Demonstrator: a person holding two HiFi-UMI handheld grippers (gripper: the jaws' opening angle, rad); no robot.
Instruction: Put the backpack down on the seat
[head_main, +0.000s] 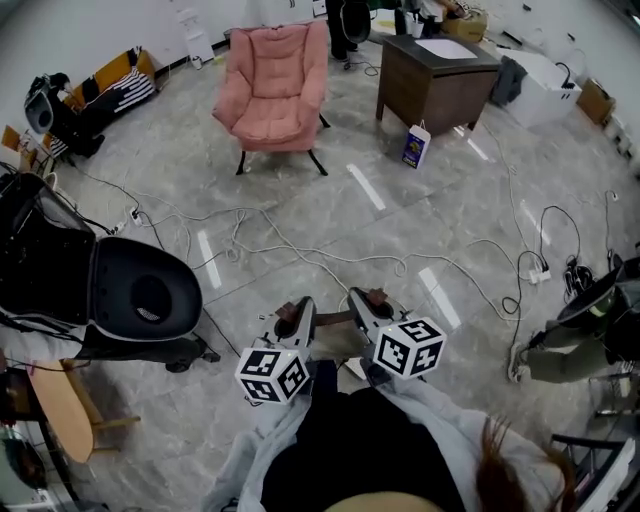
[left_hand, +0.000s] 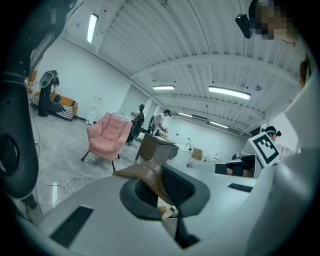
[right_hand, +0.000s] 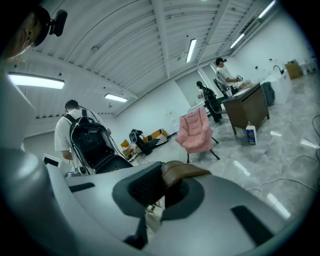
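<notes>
The seat is a pink armchair far ahead across the floor, also in the left gripper view and the right gripper view. My left gripper and right gripper are held side by side, close to my body. Both are shut on one brown leather strap, the backpack's handle, which spans between them. The strap lies clamped in the left jaws, and the strap in the right jaws. The bag's body is hidden below the grippers.
Cables trail over the grey floor between me and the armchair. A wooden desk and a small carton stand at the armchair's right. A black shell chair is at my left, and a seated person at the right.
</notes>
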